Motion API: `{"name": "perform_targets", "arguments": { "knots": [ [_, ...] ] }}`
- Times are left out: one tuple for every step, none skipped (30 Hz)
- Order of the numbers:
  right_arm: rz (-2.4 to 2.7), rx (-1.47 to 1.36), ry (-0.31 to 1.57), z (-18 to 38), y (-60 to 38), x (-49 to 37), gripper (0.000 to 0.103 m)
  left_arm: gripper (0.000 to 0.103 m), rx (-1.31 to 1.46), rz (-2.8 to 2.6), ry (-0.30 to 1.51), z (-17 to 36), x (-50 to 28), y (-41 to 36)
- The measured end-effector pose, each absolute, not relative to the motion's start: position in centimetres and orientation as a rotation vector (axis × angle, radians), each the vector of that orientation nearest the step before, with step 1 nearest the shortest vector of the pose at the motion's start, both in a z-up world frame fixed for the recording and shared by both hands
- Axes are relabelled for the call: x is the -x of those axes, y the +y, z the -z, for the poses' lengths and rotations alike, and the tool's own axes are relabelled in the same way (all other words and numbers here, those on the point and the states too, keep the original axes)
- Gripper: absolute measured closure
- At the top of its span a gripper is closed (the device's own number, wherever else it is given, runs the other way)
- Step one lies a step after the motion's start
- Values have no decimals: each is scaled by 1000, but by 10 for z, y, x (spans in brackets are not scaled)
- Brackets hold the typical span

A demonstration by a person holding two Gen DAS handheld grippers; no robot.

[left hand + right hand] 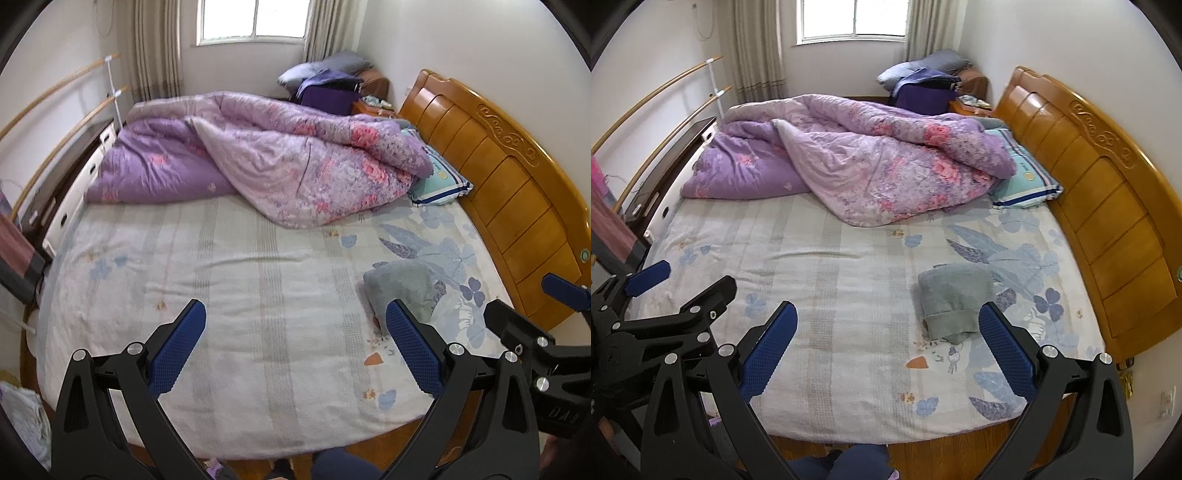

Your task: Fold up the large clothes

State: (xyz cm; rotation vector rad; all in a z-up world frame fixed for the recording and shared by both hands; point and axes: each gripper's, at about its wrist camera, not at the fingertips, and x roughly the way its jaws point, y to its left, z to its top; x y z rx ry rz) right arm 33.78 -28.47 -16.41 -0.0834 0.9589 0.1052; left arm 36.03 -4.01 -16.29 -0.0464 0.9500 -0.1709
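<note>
A folded grey garment (955, 301) lies on the bed sheet (831, 295) near the headboard side; in the left wrist view the garment (404, 288) sits partly behind my left gripper's right finger. My left gripper (295, 314) is open and empty, held above the bed's near part. My right gripper (886, 315) is open and empty too, with the garment just beyond its right finger. Each gripper shows at the edge of the other's view: the right one (535, 317), the left one (665, 291).
A crumpled purple floral quilt (857, 166) covers the far half of the bed. A teal pillow (1027, 184) lies by the wooden headboard (1108, 192) on the right. A dark cabinet (665, 173) and rails stand on the left. Clothes are piled on a nightstand (931, 85).
</note>
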Motion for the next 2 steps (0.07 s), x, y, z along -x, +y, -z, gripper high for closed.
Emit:
{"name": "perform_targets", "arguments": {
  "knots": [
    [-120, 90, 969, 168, -283, -347, 8, 5, 48, 153, 970, 168, -363, -39],
    [-135, 96, 984, 174, -282, -354, 8, 5, 43, 118, 1010, 178, -369, -38]
  ]
}}
